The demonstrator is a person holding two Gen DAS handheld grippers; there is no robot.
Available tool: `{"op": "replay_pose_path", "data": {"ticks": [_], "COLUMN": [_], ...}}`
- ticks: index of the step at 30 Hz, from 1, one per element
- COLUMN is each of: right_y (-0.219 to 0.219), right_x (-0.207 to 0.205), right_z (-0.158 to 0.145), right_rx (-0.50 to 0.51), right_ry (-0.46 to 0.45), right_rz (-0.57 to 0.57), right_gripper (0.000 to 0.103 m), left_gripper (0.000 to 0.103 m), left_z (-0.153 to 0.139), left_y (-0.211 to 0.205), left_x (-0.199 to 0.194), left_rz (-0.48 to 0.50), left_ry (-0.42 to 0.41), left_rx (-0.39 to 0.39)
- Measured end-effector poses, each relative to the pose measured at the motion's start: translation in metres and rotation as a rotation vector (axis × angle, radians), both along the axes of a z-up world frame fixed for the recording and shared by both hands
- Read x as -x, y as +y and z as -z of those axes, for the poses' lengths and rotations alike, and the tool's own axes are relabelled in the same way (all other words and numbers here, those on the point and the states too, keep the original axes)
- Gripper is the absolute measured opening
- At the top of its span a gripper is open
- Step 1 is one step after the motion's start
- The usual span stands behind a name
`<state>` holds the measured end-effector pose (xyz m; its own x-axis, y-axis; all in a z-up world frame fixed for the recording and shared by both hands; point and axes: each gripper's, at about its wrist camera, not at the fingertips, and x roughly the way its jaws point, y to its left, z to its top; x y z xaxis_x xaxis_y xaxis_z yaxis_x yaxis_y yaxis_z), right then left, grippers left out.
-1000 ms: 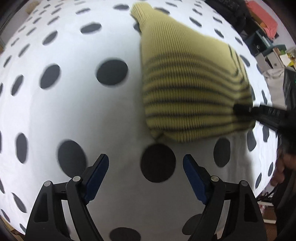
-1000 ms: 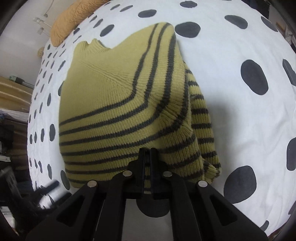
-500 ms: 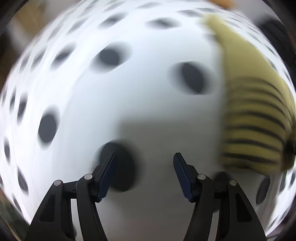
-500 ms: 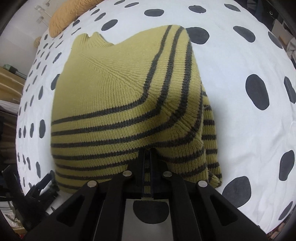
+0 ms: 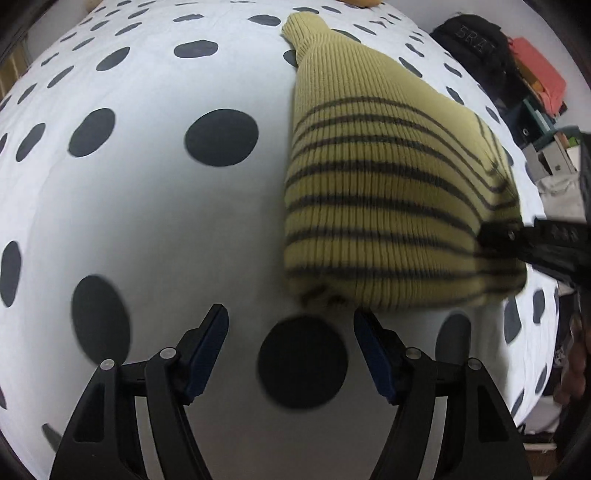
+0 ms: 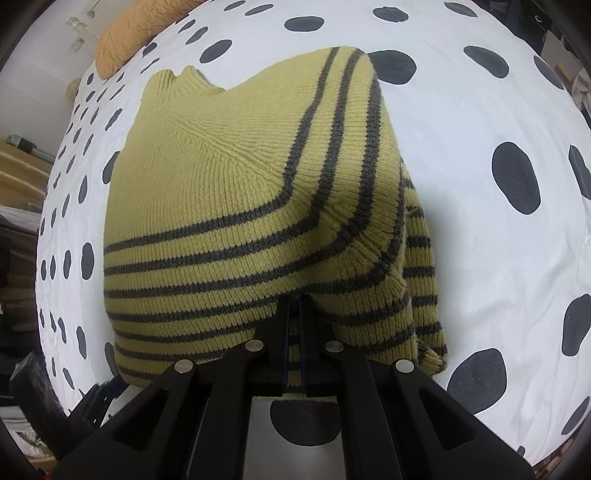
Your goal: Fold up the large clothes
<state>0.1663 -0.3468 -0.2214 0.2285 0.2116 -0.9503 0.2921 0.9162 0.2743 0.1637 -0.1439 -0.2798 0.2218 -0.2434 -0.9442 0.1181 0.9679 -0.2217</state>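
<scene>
Sweater: the yellow-green knit sweater [image 6: 229, 206] with dark stripes lies in a folded bundle on the white bedspread [image 5: 140, 229] with black spots; I see its collar at the far end and its striped hem nearest my right tool.

Right gripper: my right gripper [image 6: 294, 332] has its jaws pressed together on the near hem of the sweater, a strip of striped knit showing between them. From the left wrist view I see the same gripper [image 5: 495, 236] biting the sweater's [image 5: 388, 206] right-hand edge.

Left gripper: my left gripper [image 5: 291, 332] stands wide apart and holds nothing. Its blue pads [image 5: 207, 350] frame a black spot on the spread.

Sweater relative to left gripper: ahead and to the right. The bundle's near corner sits just beyond the right pad; I cannot tell whether they touch.

Surroundings: an orange cushion [image 6: 136, 33] lies at the far end of the bed, beyond the collar.
</scene>
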Motion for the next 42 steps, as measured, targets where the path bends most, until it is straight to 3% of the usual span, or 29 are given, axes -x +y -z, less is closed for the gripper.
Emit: {"op": "replay_pose_path", "data": {"ticks": [3,6,10,16,17,18,19,21,22,24,28,30,32,34,36,37,42], "right_y": [-0.001,0.000,0.005,0.006,0.006,0.006,0.005,0.003,0.003,0.007,0.019,0.016,0.008,-0.006,-0.013,-0.013,-0.014], "right_x": [0.000,-0.001,-0.003,-0.006,-0.006,-0.006,-0.006,-0.004,-0.003,0.001,-0.003,-0.005,-0.003,0.003,0.010,0.012,-0.007], "right_z": [0.000,0.001,0.001,0.001,0.002,0.002,0.001,-0.004,-0.010,-0.030,-0.033,-0.019,-0.004,0.005,-0.003,-0.008,-0.044], "right_rx": [-0.003,-0.005,0.021,0.022,0.022,0.022,0.026,0.013,0.012,0.001,-0.026,-0.016,0.019,-0.005,-0.030,-0.040,-0.093], "right_ry": [-0.001,0.000,0.009,0.020,0.020,0.021,0.023,0.022,0.000,-0.080,-0.092,-0.054,-0.005,0.026,0.021,0.002,-0.181], "right_rz": [-0.004,-0.006,-0.020,-0.029,-0.029,-0.027,-0.023,0.000,0.008,0.000,-0.038,-0.029,-0.009,0.031,0.059,0.061,0.077], "right_gripper": [0.004,0.004,0.004,0.004,0.004,0.004,0.004,0.004,0.005,0.005,0.005,0.005,0.004,0.000,0.001,0.005,0.005], "left_gripper": [0.073,0.074,0.074,0.074,0.070,0.055,0.053,0.052,0.052,0.054,0.058,0.067,0.069,0.071,0.074,0.074,0.072], "left_z": [0.001,0.005,0.003,-0.001,0.000,0.000,0.000,-0.008,-0.015,-0.034,-0.066,-0.065,-0.039,-0.011,-0.010,-0.019,-0.077], "left_y": [-0.003,-0.008,0.003,0.013,0.014,0.023,0.039,0.070,0.071,0.061,0.011,-0.016,-0.033,-0.028,-0.012,-0.008,-0.016], "left_x": [-0.017,-0.020,-0.022,-0.013,-0.015,-0.013,-0.013,-0.015,-0.018,-0.025,-0.034,-0.036,-0.041,-0.035,-0.030,-0.029,-0.054], "left_rz": [-0.001,0.014,-0.080,-0.073,-0.089,-0.125,-0.177,-0.268,-0.264,-0.208,-0.053,0.017,0.067,0.055,0.010,0.000,0.007], "left_ry": [-0.026,-0.068,-0.019,-0.005,0.003,0.014,0.046,0.110,0.105,0.056,-0.016,-0.028,0.039,0.138,0.171,0.157,-0.027], "left_rx": [-0.017,-0.163,-0.179,-0.236,-0.261,-0.314,-0.331,-0.236,-0.203,-0.139,0.049,0.047,-0.072,-0.103,-0.101,-0.084,0.074]}}
